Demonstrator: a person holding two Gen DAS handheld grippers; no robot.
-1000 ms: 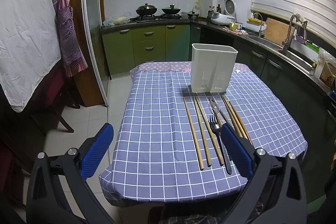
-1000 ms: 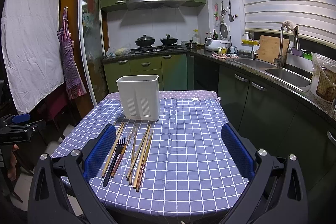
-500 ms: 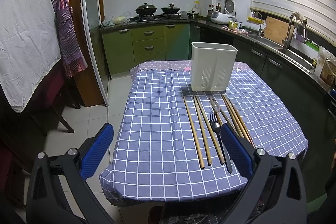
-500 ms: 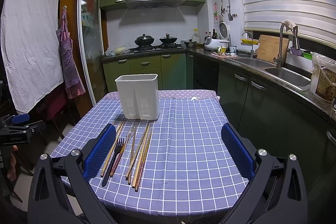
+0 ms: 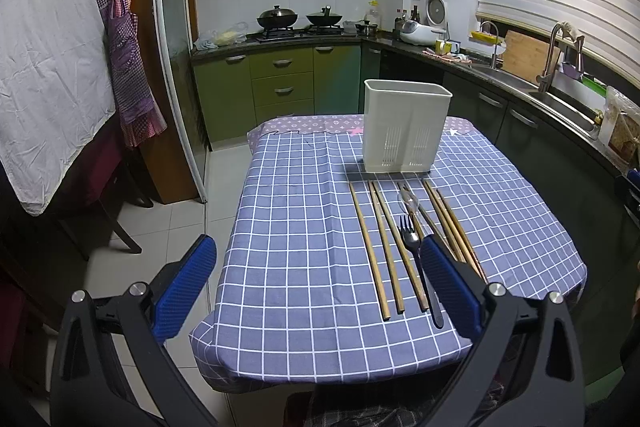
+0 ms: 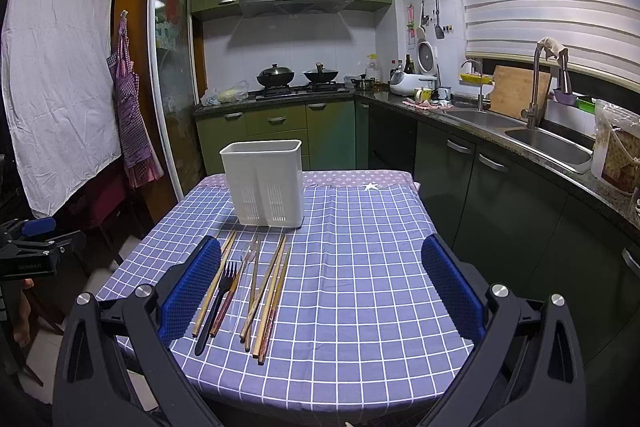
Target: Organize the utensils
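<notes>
A white utensil holder point(image 5: 406, 127) stands upright near the far end of the table; it also shows in the right wrist view point(image 6: 264, 183). In front of it lie several wooden chopsticks point(image 5: 370, 247) point(image 6: 272, 283), a black fork point(image 5: 416, 259) point(image 6: 218, 303) and a clear spoon point(image 5: 408, 201) point(image 6: 245, 267), side by side on the blue checked tablecloth point(image 5: 304, 267) point(image 6: 360, 267). My left gripper point(image 5: 316, 283) is open and empty, held before the table's near edge. My right gripper point(image 6: 320, 287) is open and empty above the near edge.
Green kitchen cabinets and a stove with pans point(image 5: 296, 19) stand behind the table. A counter with a sink point(image 6: 548, 143) runs along the right. A white sheet point(image 5: 44, 47) and an apron hang at left. The left gripper's body point(image 6: 36, 247) shows at left.
Both grippers have shifted only slightly toward the table. The utensils and the holder have not moved.
</notes>
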